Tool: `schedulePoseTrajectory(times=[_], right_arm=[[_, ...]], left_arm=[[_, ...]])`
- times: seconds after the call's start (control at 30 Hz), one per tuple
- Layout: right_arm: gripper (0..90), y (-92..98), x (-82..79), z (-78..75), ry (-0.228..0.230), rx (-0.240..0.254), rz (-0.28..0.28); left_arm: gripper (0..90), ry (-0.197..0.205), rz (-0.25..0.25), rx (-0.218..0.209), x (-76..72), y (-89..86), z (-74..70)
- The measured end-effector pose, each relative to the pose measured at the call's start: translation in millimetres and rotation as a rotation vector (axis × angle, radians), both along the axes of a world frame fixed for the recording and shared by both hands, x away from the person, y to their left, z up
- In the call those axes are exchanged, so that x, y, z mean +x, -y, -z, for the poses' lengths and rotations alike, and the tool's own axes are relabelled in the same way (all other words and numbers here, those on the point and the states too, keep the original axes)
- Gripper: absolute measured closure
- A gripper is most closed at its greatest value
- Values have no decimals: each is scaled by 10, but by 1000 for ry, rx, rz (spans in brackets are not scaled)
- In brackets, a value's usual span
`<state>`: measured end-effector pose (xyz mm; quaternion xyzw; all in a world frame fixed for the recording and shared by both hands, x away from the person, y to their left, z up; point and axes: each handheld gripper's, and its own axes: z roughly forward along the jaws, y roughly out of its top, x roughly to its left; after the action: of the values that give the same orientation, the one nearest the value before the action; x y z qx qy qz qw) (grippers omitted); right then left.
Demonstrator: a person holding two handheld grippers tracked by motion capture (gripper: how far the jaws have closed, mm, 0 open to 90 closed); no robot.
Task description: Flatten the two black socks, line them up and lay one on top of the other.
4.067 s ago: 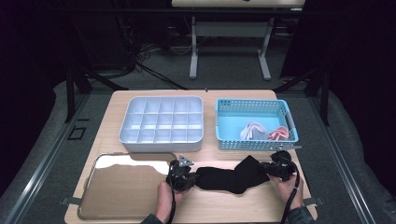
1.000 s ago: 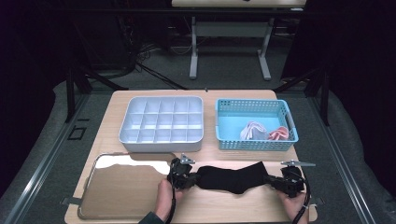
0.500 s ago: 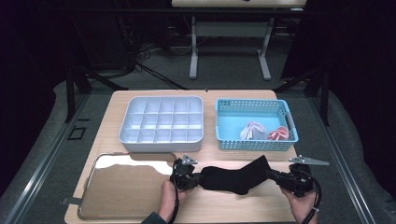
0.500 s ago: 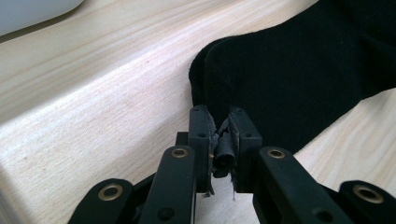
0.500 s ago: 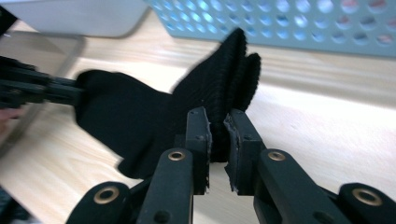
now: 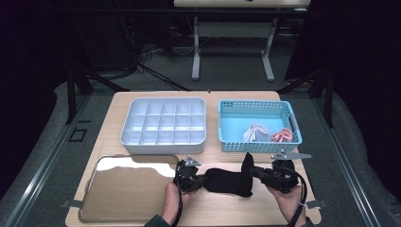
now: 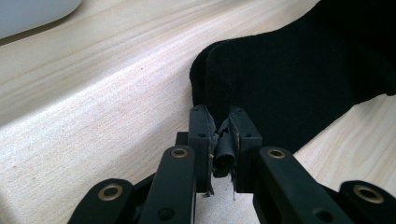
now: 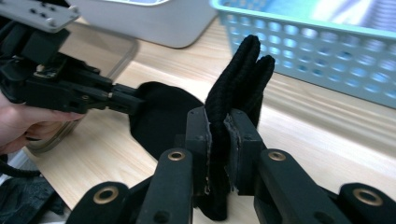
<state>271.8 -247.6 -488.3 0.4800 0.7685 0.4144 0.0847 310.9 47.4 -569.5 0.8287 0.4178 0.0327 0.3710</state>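
A black sock (image 6: pixel 227 180) stretches across the front of the wooden table (image 6: pixel 156 99) between my two grippers. My left gripper (image 6: pixel 202 181) is shut on its left end, the cloth bunched between the jaws (image 7: pixel 223 135). My right gripper (image 6: pixel 249 171) is shut on the other end, which it holds raised off the table so the sock (image 8: pixel 236 88) stands up from the jaws. The sock (image 7: pixel 289 79) lies flat on the wood ahead of the left gripper. In the right gripper view the left gripper (image 8: pixel 133 103) pinches the sock's far end.
A white divided organiser tray (image 6: pixel 163 125) sits at the back middle. A blue mesh basket (image 6: pixel 257 108) at the back right holds a white and a pink rolled cloth. A shiny metal tray (image 6: pixel 127 194) lies at the front left, beside my left hand (image 6: pixel 172 201).
My right gripper has risen and drawn in leftward, lifting its end of the sock so it folds upward. The left gripper has kept still.
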Motion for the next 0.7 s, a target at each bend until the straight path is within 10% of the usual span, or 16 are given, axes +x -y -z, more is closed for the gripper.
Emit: schedulePoseTrajectory(times=[0.7], right_arm=[[798,-811,178,313,-26,-123,-206]], left_arm=[[815,-20,5,-4,11,18,19]])
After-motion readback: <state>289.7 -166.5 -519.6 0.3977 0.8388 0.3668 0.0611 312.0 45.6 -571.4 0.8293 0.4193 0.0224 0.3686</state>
